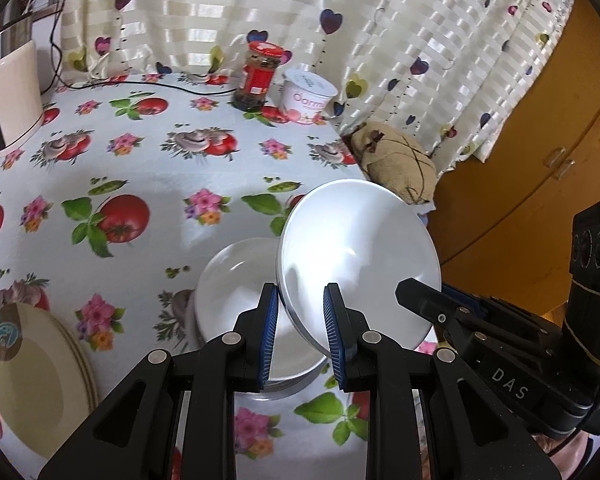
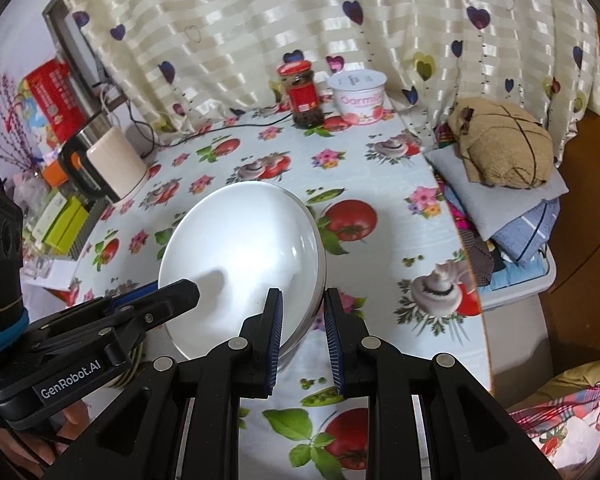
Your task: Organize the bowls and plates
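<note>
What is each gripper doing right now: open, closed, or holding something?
Left gripper: closed on the rim of the tilted white bowl.
Right gripper: closed on the opposite rim of the same white bowl.

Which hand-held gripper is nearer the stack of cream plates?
Left. The left hand-held gripper is at the white bowl rim on the side of the cream plates; the right hand-held gripper is at the bowl's opposite rim, farther away.

Home dining corner: floral tablecloth [image 1: 148, 168], heart curtain [image 1: 340, 20], sauce jar [image 1: 258, 76].
</note>
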Available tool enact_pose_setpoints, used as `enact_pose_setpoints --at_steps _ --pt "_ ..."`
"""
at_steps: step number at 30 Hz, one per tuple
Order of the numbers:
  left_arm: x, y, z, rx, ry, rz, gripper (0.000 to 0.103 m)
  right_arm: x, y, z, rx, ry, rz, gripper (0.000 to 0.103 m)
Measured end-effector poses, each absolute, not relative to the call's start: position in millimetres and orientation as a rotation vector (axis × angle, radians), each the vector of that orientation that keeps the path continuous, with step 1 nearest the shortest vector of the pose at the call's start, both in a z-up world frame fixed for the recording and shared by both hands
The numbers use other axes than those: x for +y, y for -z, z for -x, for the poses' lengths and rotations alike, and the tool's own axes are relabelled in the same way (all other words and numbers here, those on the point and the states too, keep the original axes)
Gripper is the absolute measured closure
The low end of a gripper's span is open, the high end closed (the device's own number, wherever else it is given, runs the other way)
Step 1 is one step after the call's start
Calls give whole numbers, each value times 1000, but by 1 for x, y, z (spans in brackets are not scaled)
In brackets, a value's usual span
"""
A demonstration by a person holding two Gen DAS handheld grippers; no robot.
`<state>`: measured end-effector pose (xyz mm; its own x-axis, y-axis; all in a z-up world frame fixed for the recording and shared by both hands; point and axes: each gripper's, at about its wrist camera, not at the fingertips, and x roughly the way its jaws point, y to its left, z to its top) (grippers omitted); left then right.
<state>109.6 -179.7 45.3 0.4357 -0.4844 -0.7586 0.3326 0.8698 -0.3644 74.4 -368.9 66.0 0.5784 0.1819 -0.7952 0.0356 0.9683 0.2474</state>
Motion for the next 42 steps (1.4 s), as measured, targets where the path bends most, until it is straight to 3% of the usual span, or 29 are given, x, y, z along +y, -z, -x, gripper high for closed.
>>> enact_pose_setpoints --at_steps 42 --pt "-147 -10 -119 1076 449 192 79 -333 -24 -99 1069 -170 -215 78"
